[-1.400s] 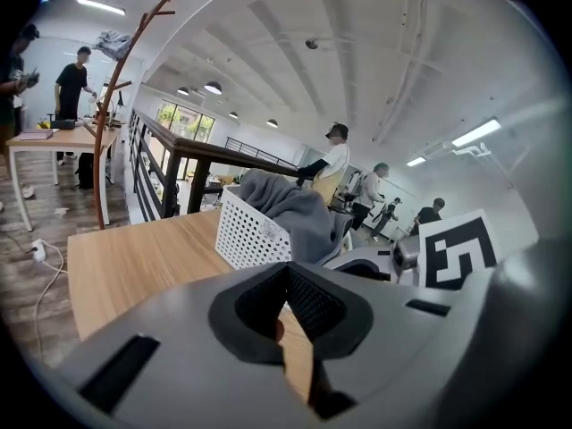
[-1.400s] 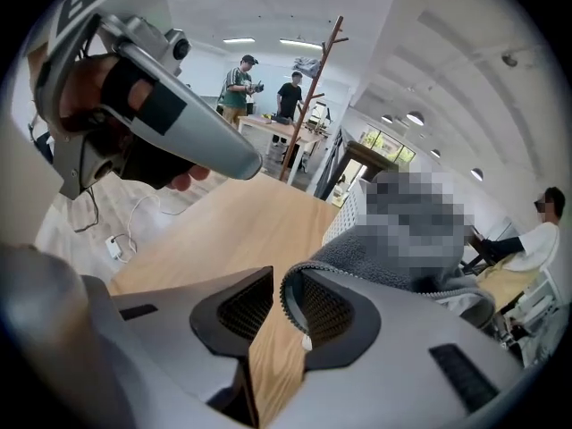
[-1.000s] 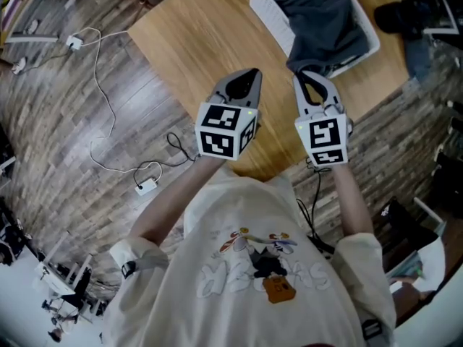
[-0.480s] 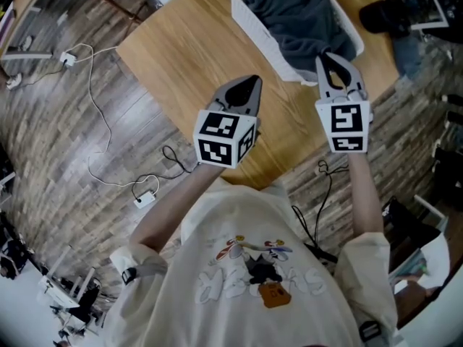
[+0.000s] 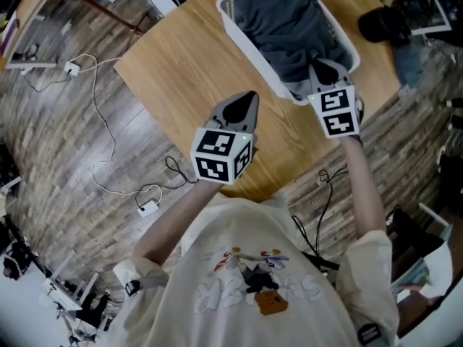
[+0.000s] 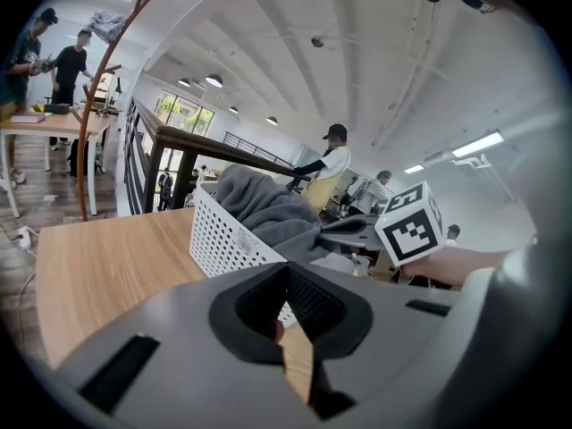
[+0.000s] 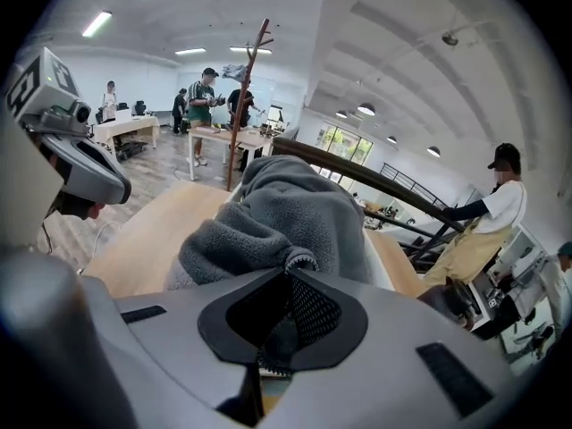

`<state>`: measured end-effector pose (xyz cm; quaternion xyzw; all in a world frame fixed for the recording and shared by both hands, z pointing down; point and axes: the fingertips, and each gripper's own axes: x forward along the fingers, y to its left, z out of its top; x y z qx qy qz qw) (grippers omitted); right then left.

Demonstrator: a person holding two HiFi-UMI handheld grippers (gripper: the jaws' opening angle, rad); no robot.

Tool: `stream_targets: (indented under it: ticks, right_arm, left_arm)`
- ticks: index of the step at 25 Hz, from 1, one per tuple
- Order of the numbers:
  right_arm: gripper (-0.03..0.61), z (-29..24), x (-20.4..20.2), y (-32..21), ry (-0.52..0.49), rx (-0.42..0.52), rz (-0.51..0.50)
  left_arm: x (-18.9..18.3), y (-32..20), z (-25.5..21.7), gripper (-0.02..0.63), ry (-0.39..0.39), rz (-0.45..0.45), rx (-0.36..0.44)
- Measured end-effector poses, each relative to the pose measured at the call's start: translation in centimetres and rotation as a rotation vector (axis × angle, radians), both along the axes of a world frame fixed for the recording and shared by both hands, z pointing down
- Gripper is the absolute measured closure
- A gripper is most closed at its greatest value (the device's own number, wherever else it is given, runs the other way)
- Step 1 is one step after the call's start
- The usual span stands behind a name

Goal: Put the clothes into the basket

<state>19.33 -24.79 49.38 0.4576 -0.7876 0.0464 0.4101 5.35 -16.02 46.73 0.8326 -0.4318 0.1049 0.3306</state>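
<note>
Already the dark grey fleece garment [image 5: 286, 20] sits heaped above the rim of the white perforated basket [image 5: 249, 45] on the wooden table [image 5: 181, 71]. Both claws are clenched on nothing: the left gripper [image 5: 248, 98] over bare tabletop, the right gripper [image 5: 325, 67] at the basket's near corner (right by a fleece hem [image 7: 299, 259]). A bump there could snag that hem and drag it out, or shove the basket towards the table's edge.

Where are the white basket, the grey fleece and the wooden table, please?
white basket [image 5: 249, 45]: head view, its perforated left wall.
grey fleece [image 5: 286, 20]: head view, middle of the heap.
wooden table [image 5: 181, 71]: head view, bare top.
</note>
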Motion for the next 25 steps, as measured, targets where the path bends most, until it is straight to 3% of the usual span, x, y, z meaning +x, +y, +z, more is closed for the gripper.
stream_targets:
  ticks: [6, 14, 19, 25]
  right_arm:
    - [0.544, 3.1, 0.3, -1.0, -0.042, -0.133, -0.002]
    - [0.545, 6.3, -0.9, 0.0, 0.19, -0.36, -0.183]
    - [0.545, 6.6, -1.0, 0.5, 0.251, -0.392, -0.23]
    - [0.543, 5.9, -1.5, -0.1, 0.259, -0.354, -0.221]
  left_arm:
    - [1.5, -0.4, 0.9, 0.612, -0.007, -0.011, -0.018]
    - [3.0, -1.7, 1.6, 0.612, -0.001, 0.002, -0.041]
    - [3.5, -2.3, 1.3, 0.612, 0.003, 0.012, -0.037]
    - [3.3, -2.1, 1.1, 0.612, 0.007, 0.024, -0.041]
